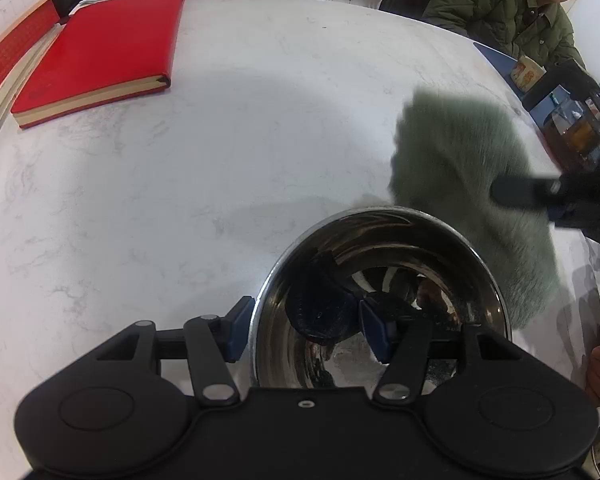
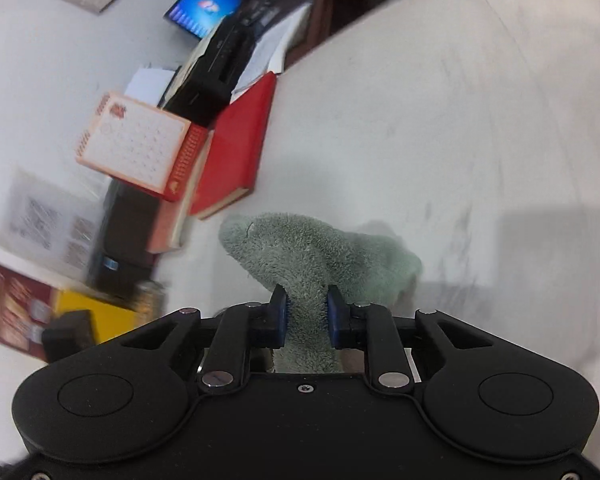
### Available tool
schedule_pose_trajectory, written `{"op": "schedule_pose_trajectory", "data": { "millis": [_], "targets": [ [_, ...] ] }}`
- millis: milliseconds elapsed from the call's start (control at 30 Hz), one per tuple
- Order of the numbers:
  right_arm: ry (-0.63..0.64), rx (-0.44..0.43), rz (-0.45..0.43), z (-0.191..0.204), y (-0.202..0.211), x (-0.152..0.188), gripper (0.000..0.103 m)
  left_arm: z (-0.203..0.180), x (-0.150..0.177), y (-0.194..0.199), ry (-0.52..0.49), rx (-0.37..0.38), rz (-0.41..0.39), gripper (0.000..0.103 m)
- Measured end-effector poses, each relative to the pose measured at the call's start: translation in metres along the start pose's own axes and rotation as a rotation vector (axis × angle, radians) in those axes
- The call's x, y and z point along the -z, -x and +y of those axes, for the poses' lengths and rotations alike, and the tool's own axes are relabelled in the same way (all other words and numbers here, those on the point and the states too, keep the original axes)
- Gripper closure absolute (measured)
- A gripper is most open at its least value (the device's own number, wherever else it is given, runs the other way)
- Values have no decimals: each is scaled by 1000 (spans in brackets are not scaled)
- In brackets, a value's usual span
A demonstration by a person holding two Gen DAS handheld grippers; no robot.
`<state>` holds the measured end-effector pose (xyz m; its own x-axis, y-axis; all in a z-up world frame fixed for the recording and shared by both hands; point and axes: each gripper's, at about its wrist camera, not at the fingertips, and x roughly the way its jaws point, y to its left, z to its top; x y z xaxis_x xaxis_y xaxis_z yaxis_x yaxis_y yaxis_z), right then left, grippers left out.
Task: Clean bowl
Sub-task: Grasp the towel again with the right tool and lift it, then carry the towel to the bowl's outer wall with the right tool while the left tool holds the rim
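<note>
Steel bowl (image 1: 380, 296) looks stiff and slippery, so my left gripper (image 1: 308, 328) clamps its rim at nine o'clock while my right gripper (image 2: 307, 316) pinches soft towel (image 2: 320, 256).

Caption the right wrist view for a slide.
Right gripper jaws clamp a green towel above the white table.

Both views are evenly and fairly brightly lit by soft, diffuse light. In the left wrist view a broad pale shadow rings the marble table (image 1: 220, 140), and the steel bowl (image 1: 380, 280) shows dark mirrored reflections with thin glare along its rim at 12 o'clock. The green cloth (image 1: 460, 184) at 3 o'clock is smeared by motion blur. The right wrist view is streaked with blur, strongest from 7 to 10 o'clock. Fisheye bending curves the edges, and the corners go dark.
</note>
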<state>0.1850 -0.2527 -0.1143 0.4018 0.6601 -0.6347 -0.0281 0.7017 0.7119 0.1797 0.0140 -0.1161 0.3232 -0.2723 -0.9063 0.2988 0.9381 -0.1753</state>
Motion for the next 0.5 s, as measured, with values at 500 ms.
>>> {"op": "schedule_pose_trajectory", "data": {
  "millis": [500],
  "targets": [
    [341, 288, -58, 38, -25, 15, 58, -13, -1, 1, -32, -50, 2, 48]
  ]
}}
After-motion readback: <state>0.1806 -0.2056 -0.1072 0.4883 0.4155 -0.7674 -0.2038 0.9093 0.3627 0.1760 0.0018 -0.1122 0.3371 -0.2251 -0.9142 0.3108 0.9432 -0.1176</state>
